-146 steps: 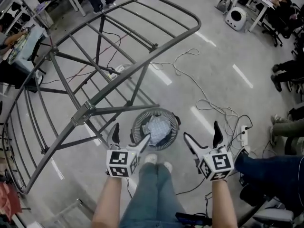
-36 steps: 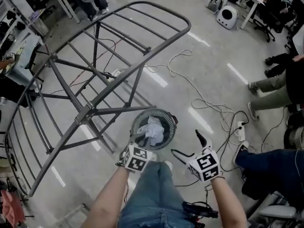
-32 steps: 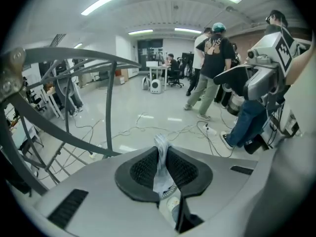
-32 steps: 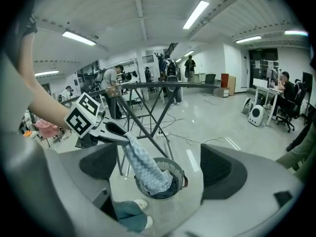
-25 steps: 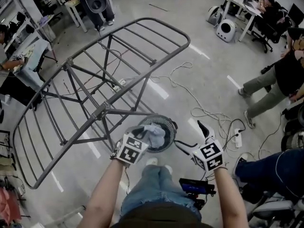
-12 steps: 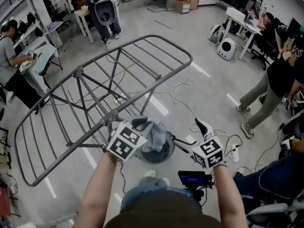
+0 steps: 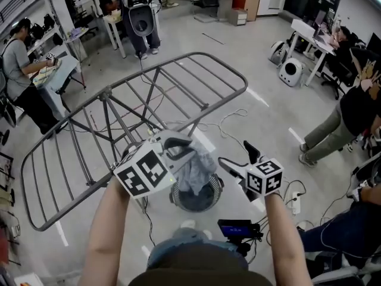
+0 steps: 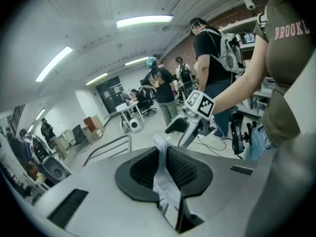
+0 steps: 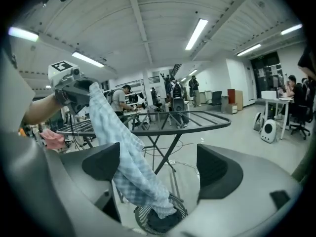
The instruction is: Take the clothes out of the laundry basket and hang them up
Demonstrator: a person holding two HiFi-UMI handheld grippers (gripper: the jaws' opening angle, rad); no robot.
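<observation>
My left gripper [image 7: 174, 149] is shut on a pale blue checked cloth [image 7: 196, 170], held up over the round dark laundry basket [image 7: 196, 200] on the floor. The cloth's lower end still reaches into the basket [image 9: 160, 220]. The left gripper view shows the cloth [image 8: 165, 181] pinched between the jaws. My right gripper [image 7: 233, 159] is just right of the cloth, open, its jaws closing slightly with nothing between them. In its own view the cloth [image 9: 123, 152] hangs ahead at the left. The grey drying rack [image 7: 149, 109] stands unfolded behind the basket.
White cables [image 7: 235, 121] and a power strip [image 7: 296, 202] lie on the floor to the right. People stand at the right edge [image 7: 351, 109] and far left [image 7: 24, 64]. Desks and a white round device [image 7: 293, 71] are at the back. A small screen [image 7: 238, 227] sits at my waist.
The left gripper has risen with the cloth, drawing it up out of the basket. The right gripper rose beside it. The view has tipped up toward the room.
</observation>
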